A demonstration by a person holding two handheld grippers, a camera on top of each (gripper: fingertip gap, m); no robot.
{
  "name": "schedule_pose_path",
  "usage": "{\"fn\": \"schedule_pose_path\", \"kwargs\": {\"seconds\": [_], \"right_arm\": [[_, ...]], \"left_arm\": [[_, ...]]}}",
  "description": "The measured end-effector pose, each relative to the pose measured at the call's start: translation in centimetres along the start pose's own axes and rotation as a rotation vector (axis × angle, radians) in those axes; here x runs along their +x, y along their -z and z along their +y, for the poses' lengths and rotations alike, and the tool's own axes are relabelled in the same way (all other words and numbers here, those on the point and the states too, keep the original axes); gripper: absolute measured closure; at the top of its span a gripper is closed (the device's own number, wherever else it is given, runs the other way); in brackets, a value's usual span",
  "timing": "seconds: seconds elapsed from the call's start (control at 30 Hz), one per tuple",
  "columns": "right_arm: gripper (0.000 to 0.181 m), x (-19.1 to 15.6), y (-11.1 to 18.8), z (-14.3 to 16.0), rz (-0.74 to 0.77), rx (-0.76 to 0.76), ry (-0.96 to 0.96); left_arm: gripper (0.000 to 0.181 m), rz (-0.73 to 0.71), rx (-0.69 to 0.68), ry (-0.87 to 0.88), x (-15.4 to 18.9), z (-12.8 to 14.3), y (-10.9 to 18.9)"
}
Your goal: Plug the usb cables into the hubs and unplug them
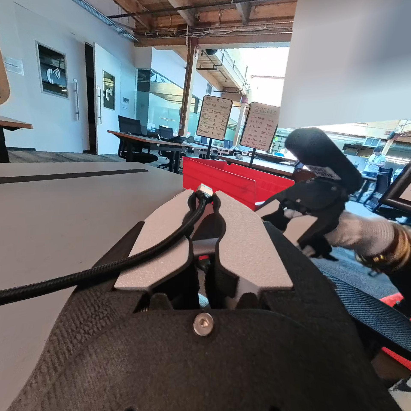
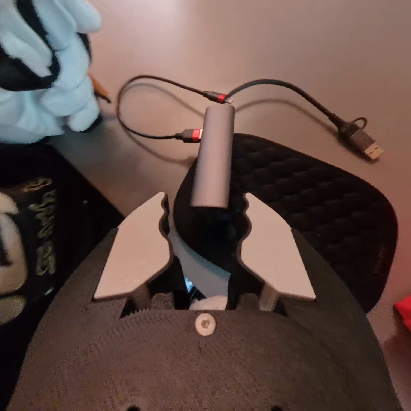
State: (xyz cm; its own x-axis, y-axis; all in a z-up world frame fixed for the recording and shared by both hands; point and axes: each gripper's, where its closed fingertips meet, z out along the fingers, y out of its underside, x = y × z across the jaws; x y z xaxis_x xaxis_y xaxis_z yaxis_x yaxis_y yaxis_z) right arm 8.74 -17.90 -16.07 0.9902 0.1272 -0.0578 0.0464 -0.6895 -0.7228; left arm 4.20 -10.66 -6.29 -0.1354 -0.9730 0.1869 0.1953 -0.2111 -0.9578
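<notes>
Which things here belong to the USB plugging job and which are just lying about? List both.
Job: grey hub; red-collared cable in its side; braided cable in the left gripper; right gripper.
Lying about: red bin; whiteboards; chair back.

The right claw gapes wide below a grey hub with a red-collared cable plugged in.

Handwritten whiteboards; phone-icon door signs

You see a grey hub, black cables with red collars, and a red bin on your right.
</notes>
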Motion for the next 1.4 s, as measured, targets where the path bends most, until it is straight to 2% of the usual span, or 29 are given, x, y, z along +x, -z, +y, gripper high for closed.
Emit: {"fn": "schedule_pose_path", "kwargs": {"seconds": [0.07, 0.17, 0.27, 0.37, 0.5, 0.53, 0.6, 0.67, 0.87, 1.0, 1.13, 1.17, 1.23, 1.4], "right_arm": [[0.117, 0.0, 0.8, -0.2, -0.079, -0.022, 0.007], [0.118, 0.9, 1.4, -0.5, -0.03, -0.066, 0.079], [0.127, 0.4, 1.3, -1.5, 0.009, -0.093, 0.127], [0.124, -0.7, 0.6, -1.6, 0.045, -0.169, 0.116], [0.125, -1.7, -1.0, -1.8, 0.121, -0.241, 0.097], [0.126, -1.9, -1.5, -1.5, 0.131, -0.269, 0.096], [0.14, -1.9, -2.6, -1.0, 0.15, -0.3, 0.113], [0.15, -1.7, -2.8, -1.3, 0.175, -0.291, 0.146], [0.15, -0.5, -2.1, -2.0, 0.184, -0.206, 0.165], [0.151, 2.3, -0.3, -2.6, 0.243, -0.113, 0.089], [0.151, 4.4, 0.9, -0.9, 0.242, -0.084, -0.049], [0.151, 4.6, 0.9, -0.5, 0.233, -0.08, -0.076], [0.15, 4.8, 0.8, 0.4, 0.221, -0.081, -0.12], [0.15, 4.9, 1.0, 0.6, 0.183, -0.021, -0.18]], "left_arm": [[0.167, 0.004, 0.004, 0.002, 0.0, -0.1, 0.1], [0.168, 0.003, 0.002, -0.012, 0.0, -0.1, 0.3], [0.168, 0.007, 0.002, -0.014, 0.1, -0.1, 0.3], [0.175, 0.016, 0.016, -0.011, 0.2, -0.2, 0.4], [0.174, 0.023, 0.044, 0.02, -0.1, -0.5, 0.7], [0.174, 0.028, 0.049, 0.029, -0.1, -0.6, 0.7], [0.175, 0.041, 0.065, 0.039, -0.1, -0.8, 0.9], [0.175, 0.045, 0.083, 0.05, -0.2, -1.0, 1.2], [0.175, 0.04, 0.075, 0.069, -0.6, -1.1, 1.6], [0.175, 0.052, 0.083, 0.154, -1.1, -1.2, 1.9], [0.174, 0.084, 0.095, 0.247, -1.4, -1.4, 2.1], [0.175, 0.109, 0.114, 0.22, -1.1, -1.7, 2.3], [0.175, 0.142, 0.175, 0.06, -0.1, -2.9, 2.9], [0.175, 0.091, 0.218, -0.569, 2.4, -4.4, 4.1]]}}
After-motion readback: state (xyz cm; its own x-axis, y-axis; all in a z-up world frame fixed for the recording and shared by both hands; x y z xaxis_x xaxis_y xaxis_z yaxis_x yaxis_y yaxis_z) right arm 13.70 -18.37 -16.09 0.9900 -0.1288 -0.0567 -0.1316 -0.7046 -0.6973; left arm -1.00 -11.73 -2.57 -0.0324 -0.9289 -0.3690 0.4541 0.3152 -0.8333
